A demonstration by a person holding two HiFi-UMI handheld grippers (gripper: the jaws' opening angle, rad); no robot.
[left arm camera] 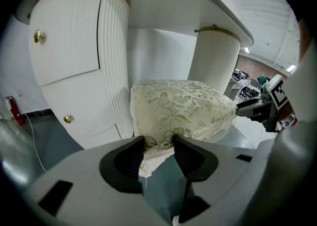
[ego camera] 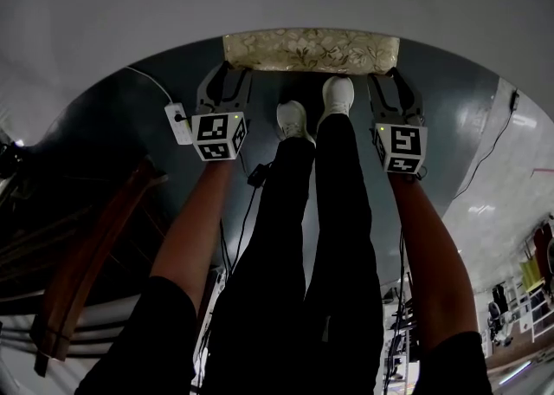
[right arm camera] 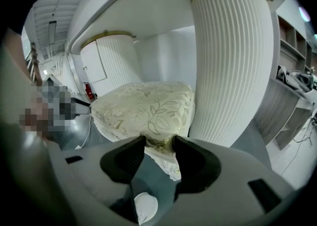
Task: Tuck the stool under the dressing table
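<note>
Stool (ego camera: pixel 310 50) sits between the dressing table (left arm camera: pixel 69 36) pedestals, front edge poking out from under its top. My left tool (left arm camera: pixel 158 145) and right tool (right arm camera: pixel 158 144) each pinch the floral cushion edge.

The head view looks steeply down on the stool (ego camera: pixel 310 49) at the far side. Both gripper views face it close and low, from its near corners.

You are looking at no readable text, brand or number anywhere. The left cube (ego camera: pixel 219 136) and the right cube (ego camera: pixel 400 147) are showing only black-and-white square patterns.
</note>
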